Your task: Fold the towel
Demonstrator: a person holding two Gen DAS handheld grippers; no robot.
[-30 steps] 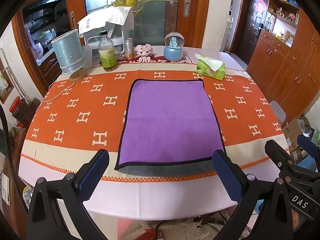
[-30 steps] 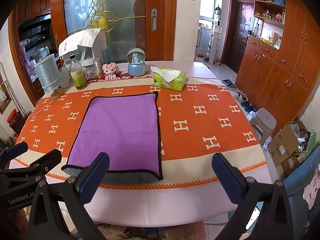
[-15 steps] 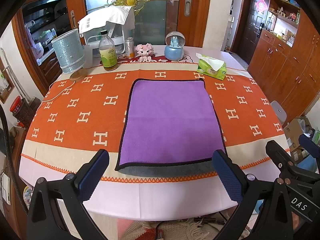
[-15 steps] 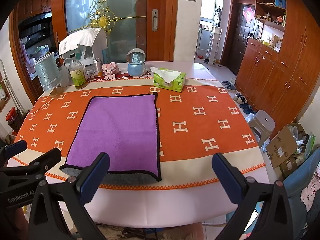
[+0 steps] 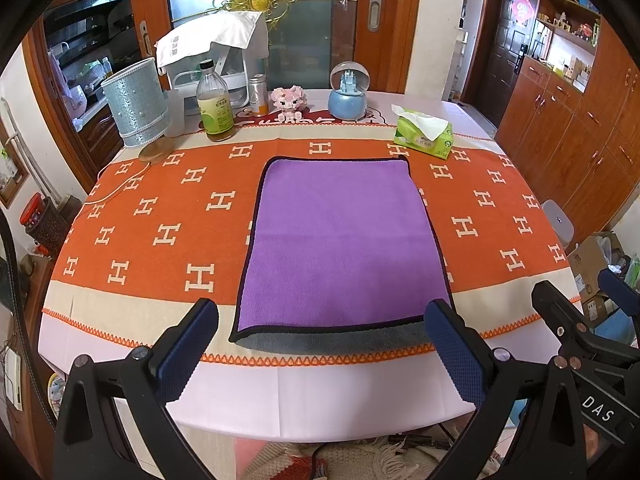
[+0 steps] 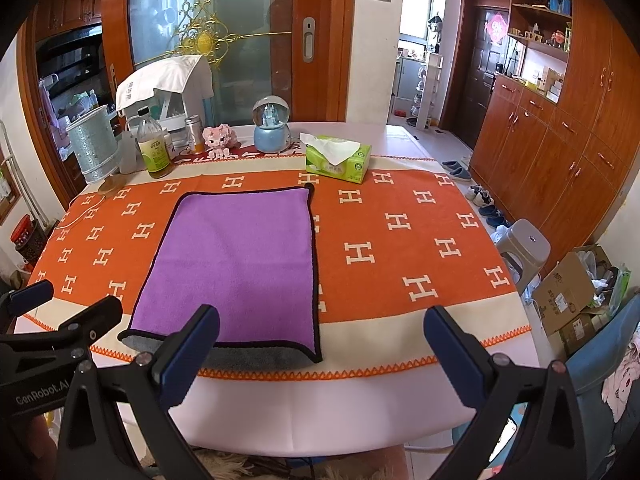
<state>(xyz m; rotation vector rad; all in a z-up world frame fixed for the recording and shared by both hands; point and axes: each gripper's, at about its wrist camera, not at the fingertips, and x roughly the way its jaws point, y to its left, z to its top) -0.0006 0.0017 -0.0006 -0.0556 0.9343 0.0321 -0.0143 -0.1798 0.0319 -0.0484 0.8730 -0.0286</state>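
We hover both grippers wide open and empty at the near edge of the table (image 5: 328,396): left gripper (image 5: 320,354), right gripper (image 6: 320,354). The purple towel (image 5: 340,248) lies flat (grey underside showing along its near hem). Next, we judge, comes pinching its near corners.

Bright, even daylight — sharp centre, fisheye bending and dark corners.

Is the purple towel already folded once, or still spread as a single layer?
Likely folded once: the purple towel lies flat, with a grey layer showing beneath its near edge. Nothing grips it.
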